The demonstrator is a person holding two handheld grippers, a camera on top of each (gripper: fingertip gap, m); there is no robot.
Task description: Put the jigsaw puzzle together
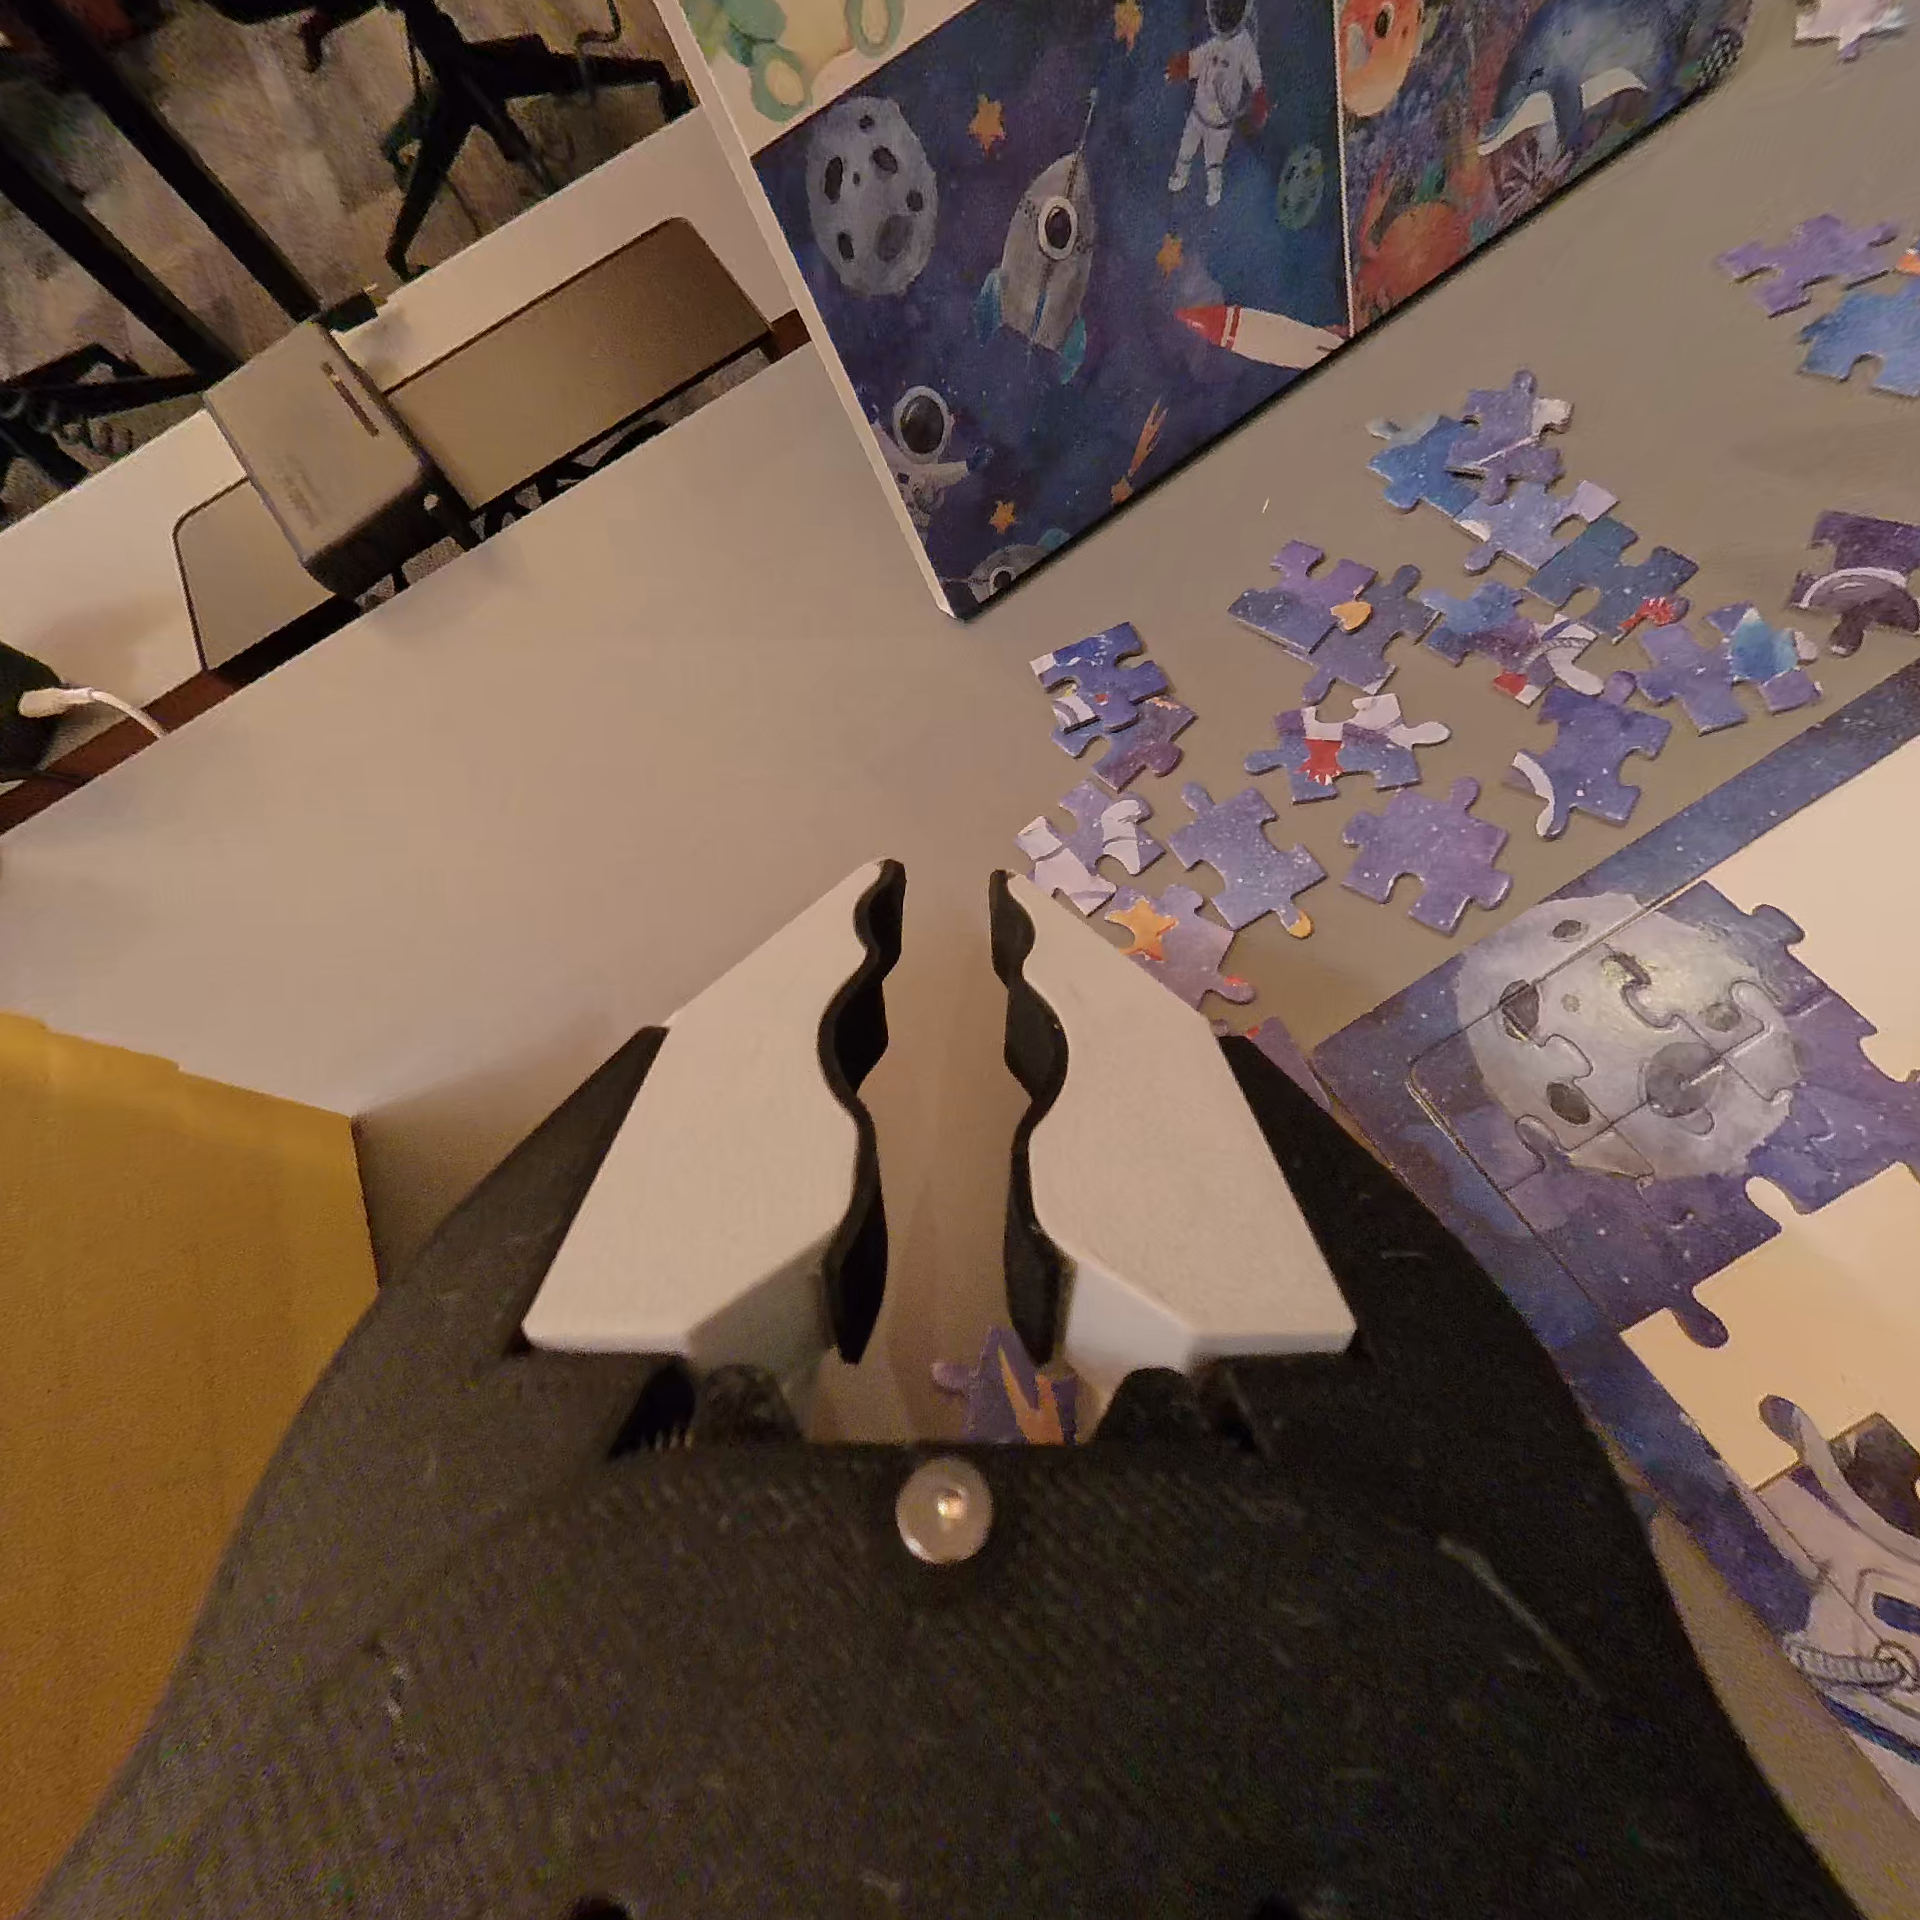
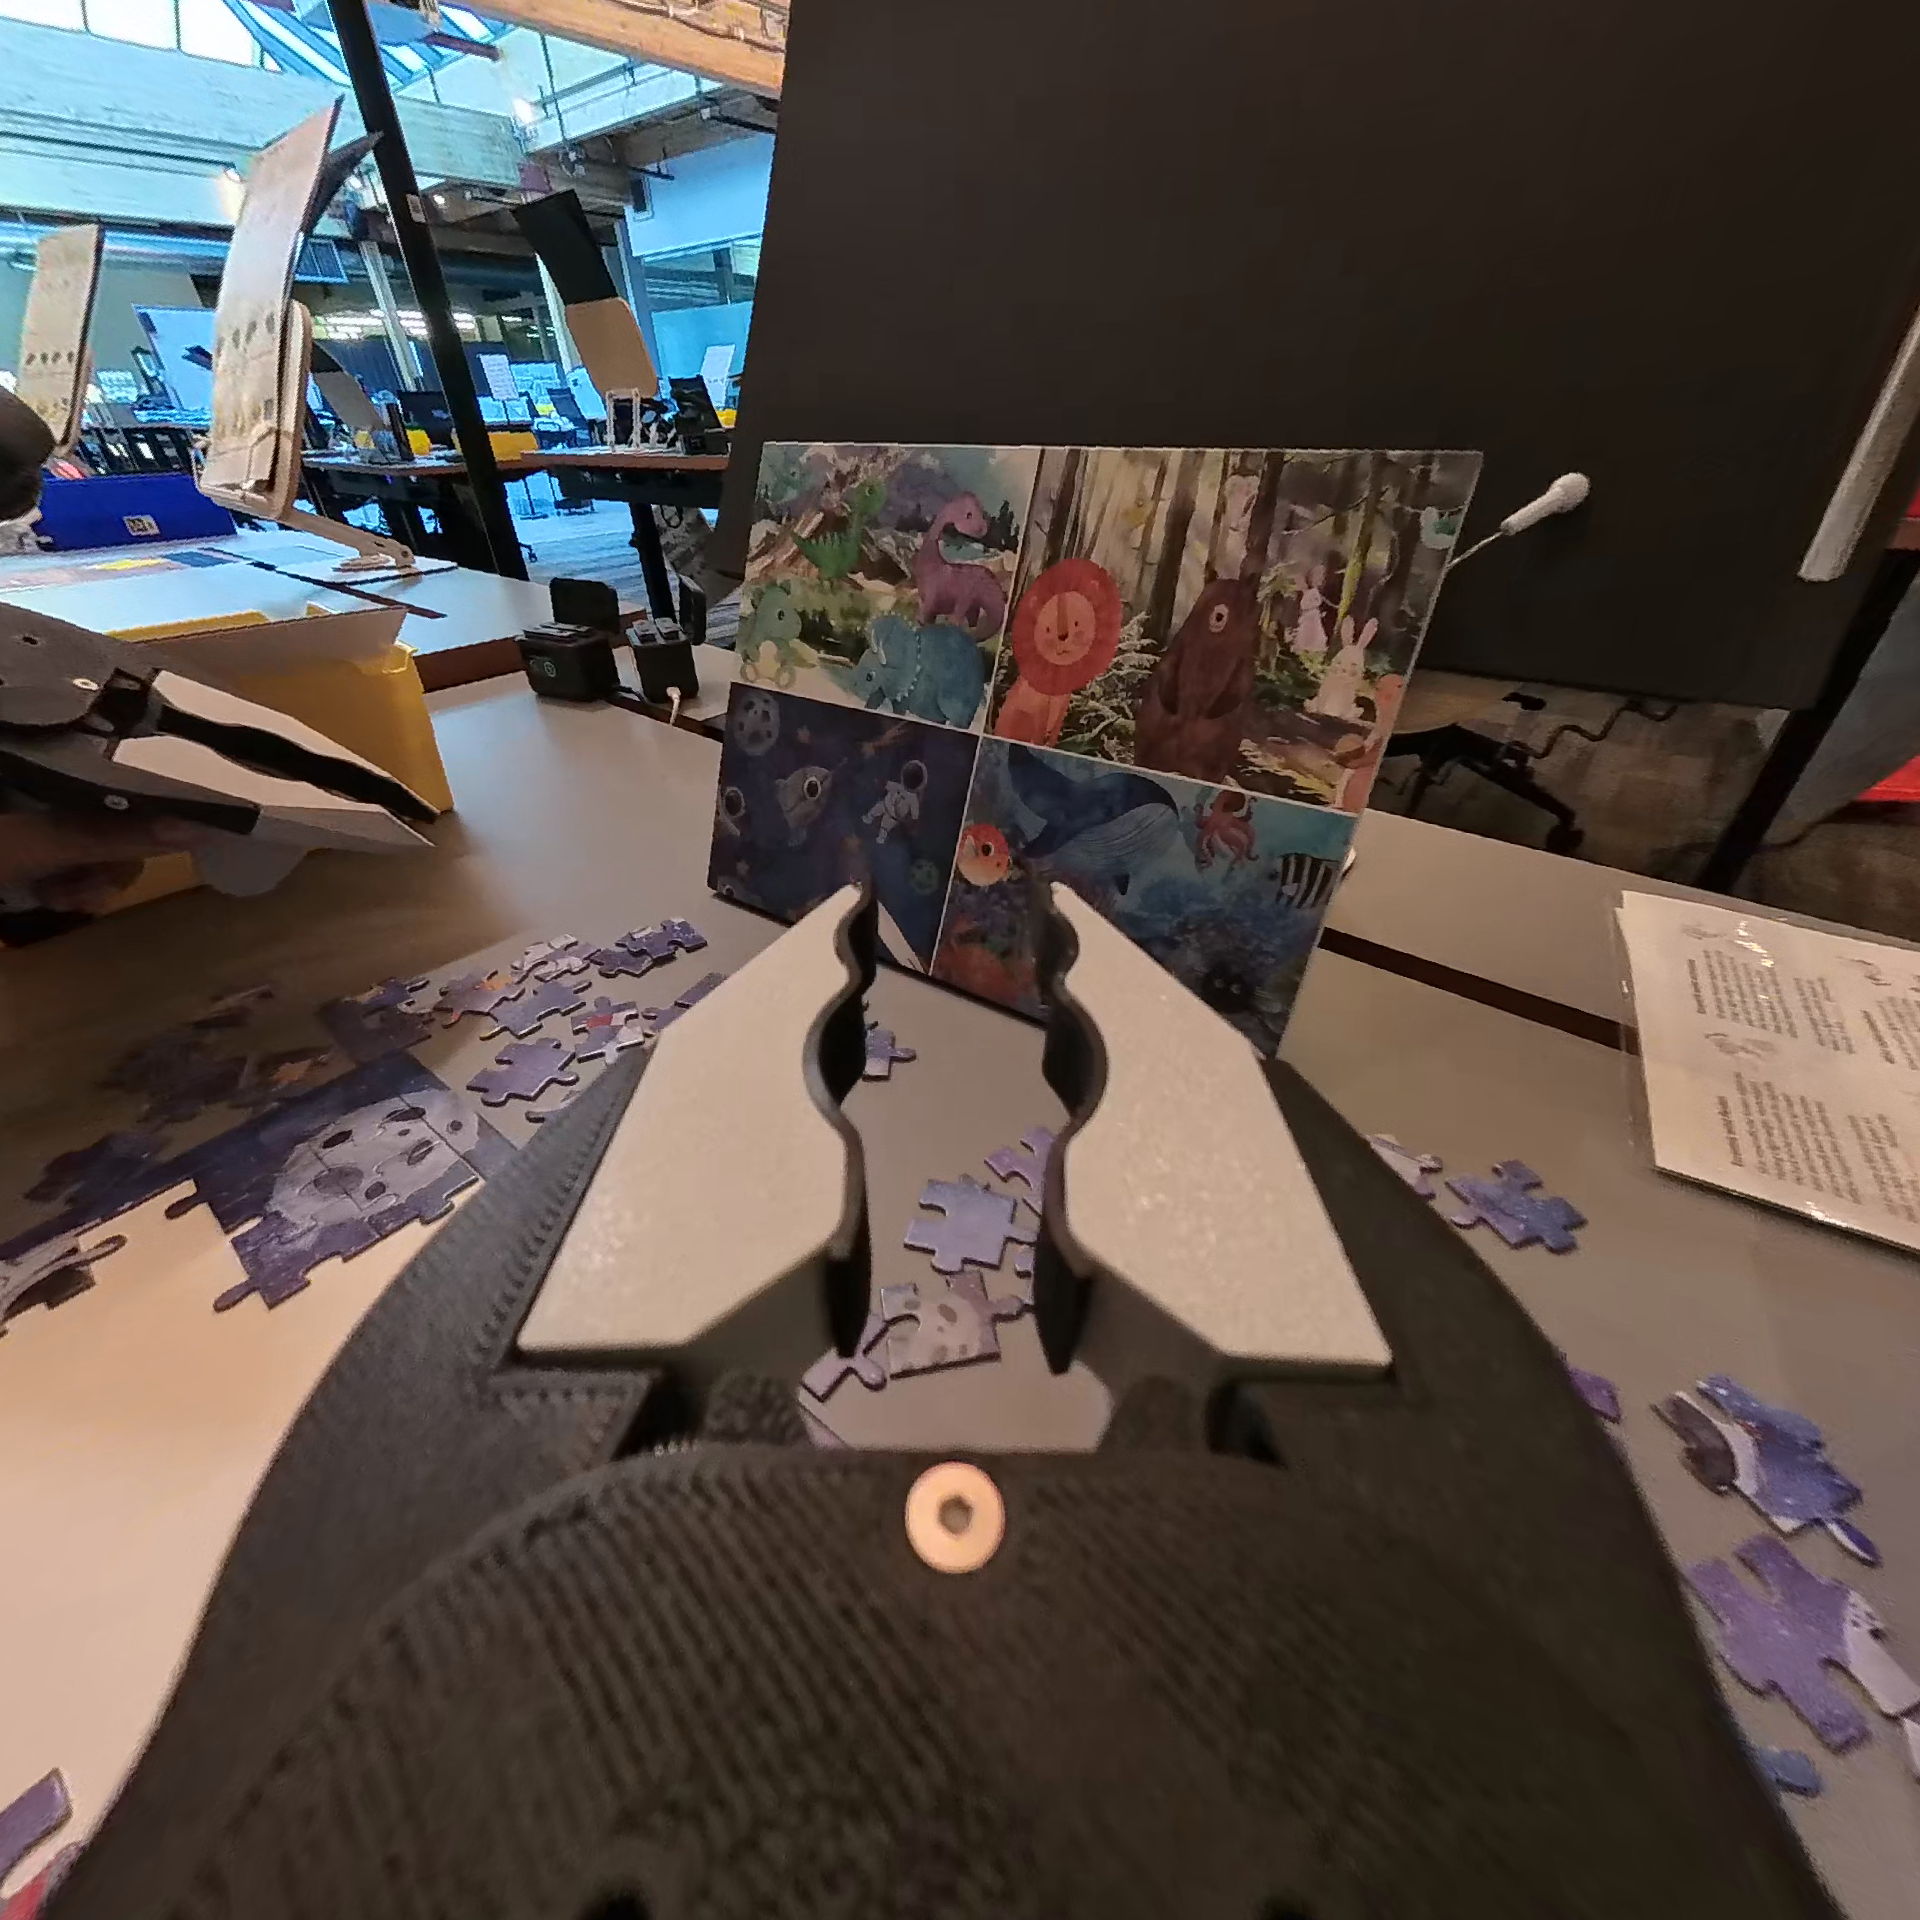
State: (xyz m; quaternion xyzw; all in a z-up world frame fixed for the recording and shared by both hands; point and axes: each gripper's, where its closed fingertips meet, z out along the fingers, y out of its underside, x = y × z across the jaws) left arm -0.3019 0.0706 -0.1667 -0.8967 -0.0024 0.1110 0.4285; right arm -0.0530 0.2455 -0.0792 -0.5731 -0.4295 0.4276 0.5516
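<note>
We find the left gripper (image 1: 943,878) with its jaws apart and nothing between them; only bare grey counter (image 1: 623,790) shows through the gap. Just right of its tips, at centre frame, lies a loose puzzle piece with an orange star (image 1: 1169,935), and beyond it a scatter of purple-blue loose pieces (image 1: 1455,686) spreads toward the right edge. At lower right sits the partly assembled puzzle (image 1: 1621,1049) showing a grey moon. The picture box (image 1: 1049,260) stands at the upper centre. A yellow bin (image 1: 156,1299) fills the left edge.

We find the right gripper (image 2: 956,899) likewise with its jaws apart and holding nothing. Seen through the gap, further pieces (image 2: 961,1221) lie flat on the counter below, clear of the pads. Directly past the tips stands the picture box (image 2: 1091,707), upright, its four printed scenes facing the camera. The moon section of the puzzle (image 2: 353,1153) lies at the left, more pieces at lower right, and a printed sheet (image 2: 1787,1049) at the right edge. The left gripper (image 2: 410,816) appears at the left edge, above the counter.
</note>
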